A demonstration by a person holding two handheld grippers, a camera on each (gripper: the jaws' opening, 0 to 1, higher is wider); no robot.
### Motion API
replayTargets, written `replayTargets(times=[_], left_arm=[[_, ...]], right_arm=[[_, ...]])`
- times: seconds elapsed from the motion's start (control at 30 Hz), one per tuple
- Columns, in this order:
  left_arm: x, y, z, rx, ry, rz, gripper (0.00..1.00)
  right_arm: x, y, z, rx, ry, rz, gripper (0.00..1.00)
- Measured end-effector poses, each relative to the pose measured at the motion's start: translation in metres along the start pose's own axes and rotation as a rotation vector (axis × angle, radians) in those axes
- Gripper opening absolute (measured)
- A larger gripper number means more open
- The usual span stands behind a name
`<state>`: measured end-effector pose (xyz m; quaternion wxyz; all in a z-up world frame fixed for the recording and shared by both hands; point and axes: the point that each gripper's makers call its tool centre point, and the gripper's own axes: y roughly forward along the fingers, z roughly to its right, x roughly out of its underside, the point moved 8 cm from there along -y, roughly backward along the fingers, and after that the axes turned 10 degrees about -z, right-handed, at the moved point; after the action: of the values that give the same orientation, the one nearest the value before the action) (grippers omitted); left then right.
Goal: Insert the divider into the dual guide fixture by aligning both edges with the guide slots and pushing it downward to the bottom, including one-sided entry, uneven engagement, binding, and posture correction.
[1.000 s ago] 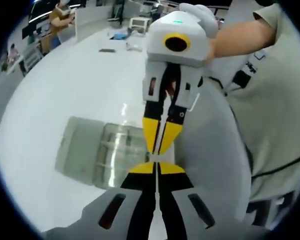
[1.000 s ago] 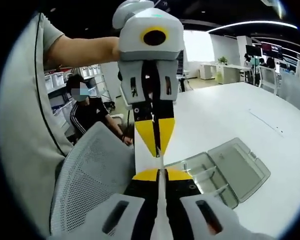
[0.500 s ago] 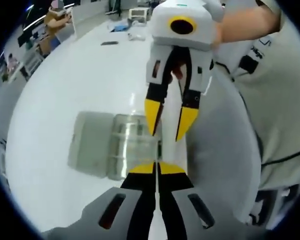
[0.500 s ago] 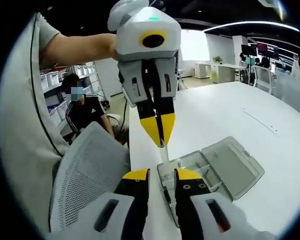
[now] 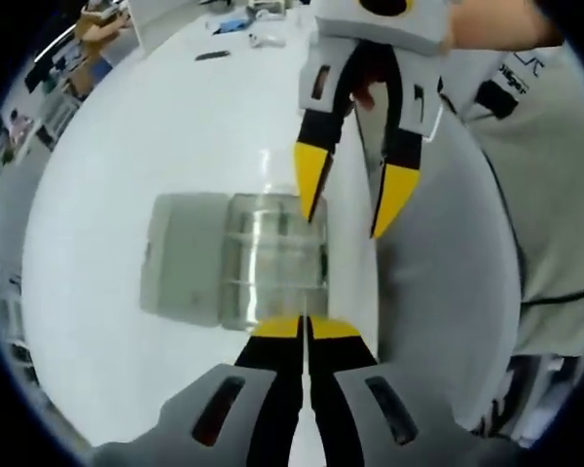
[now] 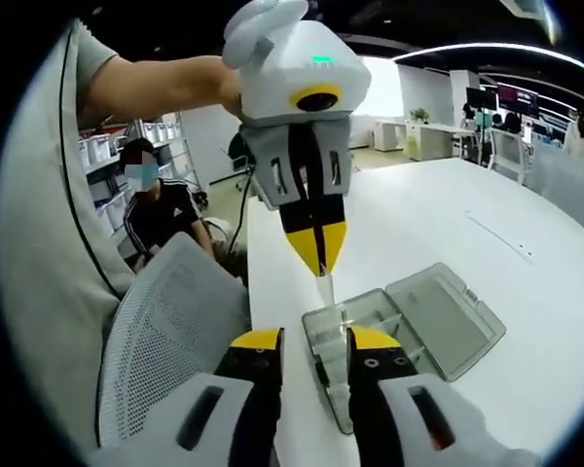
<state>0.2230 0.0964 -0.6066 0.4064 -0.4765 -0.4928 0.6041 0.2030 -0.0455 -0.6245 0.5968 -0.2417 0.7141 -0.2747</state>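
Since a second ago the right gripper (image 5: 355, 206) has been opened and drawn back from the divider (image 6: 325, 286), which was then clamped by both grippers; its yellow-tipped jaws are now spread wide apart with nothing between them. The divider — a thin clear strip, hard to make out — is held pinched at its upper end by the left gripper (image 6: 318, 263), whose jaws are closed on it, as seen in the right gripper view. It hangs just above the near edge of the dual guide fixture (image 5: 273, 261) (a clear compartmented box with its lid (image 5: 180, 256) folded out flat beside it), and whether its lower end touches the slots cannot be told. The fixture lies on a white worktop (image 5: 165, 136). A grey mesh chair back (image 6: 170, 331) stands beside the worktop edge.
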Motion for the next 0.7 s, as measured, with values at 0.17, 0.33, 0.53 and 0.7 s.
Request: replayTargets(times=[0.17,0.33,0.53,0.7], left_arm=[[-0.001,0.001,-0.001,-0.013,0.013,-0.030,0.00],[-0.002,0.002,-0.004,-0.027,0.010,-0.047,0.00],[-0.003,0.006,-0.004,-0.037,0.012,-0.070,0.00],[-0.004,0.009,-0.005,-0.049,0.016,-0.094,0.00]], right_arm=[[0.001,-0.003,0.000,0.012,-0.003,-0.002,0.25],[0.004,-0.005,0.000,0.035,-0.008,-0.016,0.29],[0.010,-0.008,0.001,0.065,0.003,-0.020,0.33],[0.015,-0.009,0.000,0.078,0.012,-0.029,0.37]])
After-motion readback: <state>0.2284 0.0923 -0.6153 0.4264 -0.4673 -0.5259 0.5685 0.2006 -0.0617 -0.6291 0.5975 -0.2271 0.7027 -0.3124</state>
